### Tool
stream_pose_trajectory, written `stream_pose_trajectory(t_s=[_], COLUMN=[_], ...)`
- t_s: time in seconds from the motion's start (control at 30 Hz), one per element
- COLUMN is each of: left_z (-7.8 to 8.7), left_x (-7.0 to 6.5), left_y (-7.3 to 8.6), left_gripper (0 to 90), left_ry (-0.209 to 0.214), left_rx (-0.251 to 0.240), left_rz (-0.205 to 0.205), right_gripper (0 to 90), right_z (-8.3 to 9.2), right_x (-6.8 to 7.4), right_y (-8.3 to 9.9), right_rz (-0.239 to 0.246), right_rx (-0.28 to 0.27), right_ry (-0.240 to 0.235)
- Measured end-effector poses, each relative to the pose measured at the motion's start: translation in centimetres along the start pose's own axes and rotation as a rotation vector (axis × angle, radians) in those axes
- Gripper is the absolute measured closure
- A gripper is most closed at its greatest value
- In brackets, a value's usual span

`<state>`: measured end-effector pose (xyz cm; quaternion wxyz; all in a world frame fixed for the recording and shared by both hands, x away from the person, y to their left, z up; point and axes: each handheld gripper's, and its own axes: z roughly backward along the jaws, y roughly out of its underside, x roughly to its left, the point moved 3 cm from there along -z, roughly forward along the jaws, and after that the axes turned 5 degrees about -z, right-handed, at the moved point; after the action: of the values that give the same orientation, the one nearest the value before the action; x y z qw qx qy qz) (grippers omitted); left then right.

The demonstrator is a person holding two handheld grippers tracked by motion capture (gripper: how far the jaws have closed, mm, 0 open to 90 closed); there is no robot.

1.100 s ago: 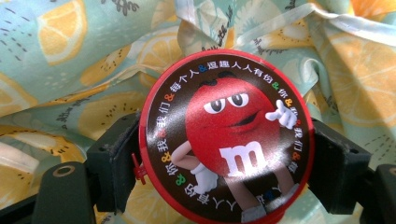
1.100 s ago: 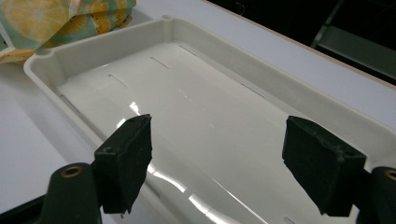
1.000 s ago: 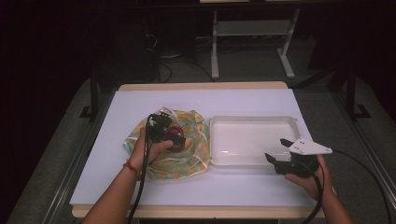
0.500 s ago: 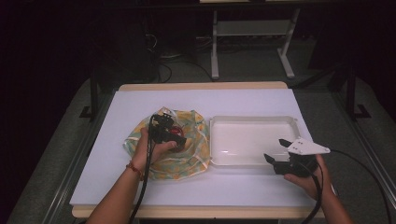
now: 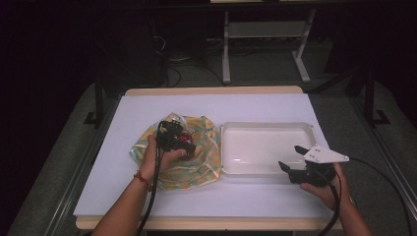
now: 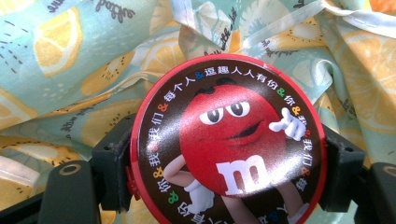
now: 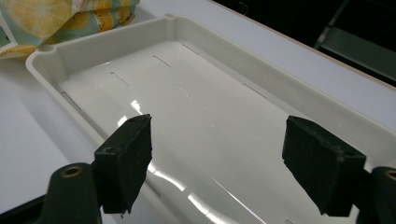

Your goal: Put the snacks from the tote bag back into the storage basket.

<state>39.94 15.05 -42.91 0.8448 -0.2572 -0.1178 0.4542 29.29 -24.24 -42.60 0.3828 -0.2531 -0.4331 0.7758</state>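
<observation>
Dark floor and metal stands ring a white counter in the high view. On it lies a crumpled lemon-print cloth just left of a shallow white tray. The left tongs sit over the middle of the cloth, pinching a small round red tin. The right tongs hover at the tray's near right corner, their tips apart.

From the left gripper view, the red tin shows its printed lid, a red candy character with a white "m" and a ring of writing. The black pads press its rim on both sides, and the cloth lies bunched behind and around it.

From the right gripper view, the tongs are spread wide with nothing between them, above the tray, whose glossy floor is bare. A corner of the cloth lies just beyond the tray's far end.

The likely risk is the grip: the pads meet only the tin's curved, smooth rim, so a tilt or quick swing toward the tray could let it pivot or slip out. A fold of cloth might also catch and be dragged along.
</observation>
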Motion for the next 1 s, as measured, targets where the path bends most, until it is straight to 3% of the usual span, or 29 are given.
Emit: stream_pose_trajectory(t_s=[0.17, 1.0], left_z=[0.18, 0.97], left_x=[0.23, -0.02], left_y=[0.05, -0.05], left_gripper=[23.9, 24.2], left_ry=[0.016, 0.021], left_rx=[-0.007, -0.019], left_rz=[0.024, 0.015], right_gripper=[23.5, 23.5], right_z=[0.11, 0.18], right_x=[-0.02, -0.03], right_y=[-0.06, -0.1], right_rz=[0.002, 0.003], right_rx=[-0.004, -0.007], right_ry=[0.0, -0.001])
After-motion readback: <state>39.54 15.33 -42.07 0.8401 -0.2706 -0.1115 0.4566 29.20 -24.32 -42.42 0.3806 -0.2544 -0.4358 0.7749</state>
